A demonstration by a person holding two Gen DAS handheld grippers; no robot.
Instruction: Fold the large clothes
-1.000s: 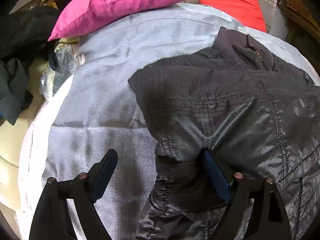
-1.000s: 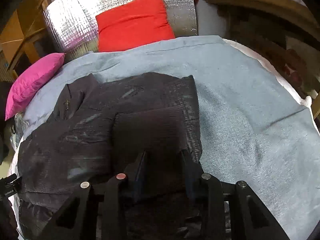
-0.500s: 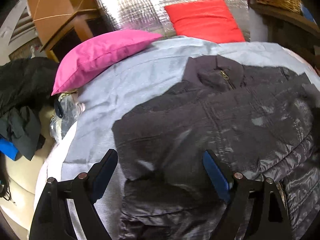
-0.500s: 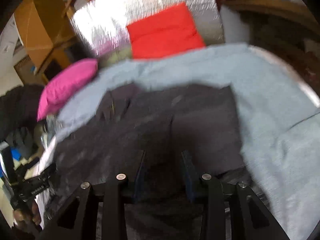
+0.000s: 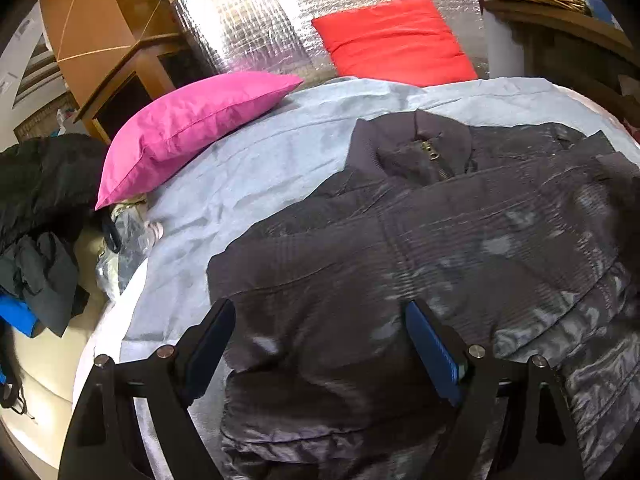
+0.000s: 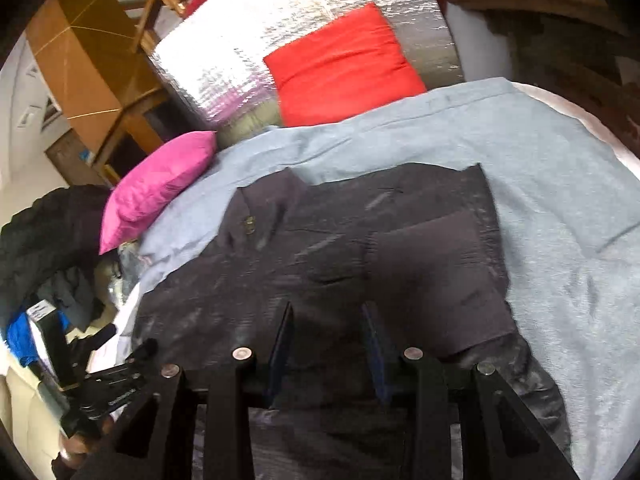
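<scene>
A dark quilted jacket [image 5: 460,248] is lying spread on a grey-blue sheet [image 5: 256,168] covering the bed, collar and zip pointing toward the far pillows. In both views each sleeve is lying folded inward across the body, which narrows the garment into a rough rectangle, probably so the hem end can be folded up next.

The left claw [image 5: 320,344] is hanging above the near left part of the jacket with its jaws spread wide and nothing between them. The right claw [image 6: 326,350] is hovering over the near hem with its jaws only partly apart; whether any cloth is caught between them cannot be told, since dark fabric fills the gap.

A pink pillow [image 5: 192,128] and a red pillow [image 5: 392,40] are sitting at the head of the bed, clear of the jacket, while a heap of dark clothes [image 5: 40,216] is waiting off the left edge, seemingly the pile yet to be folded.
</scene>
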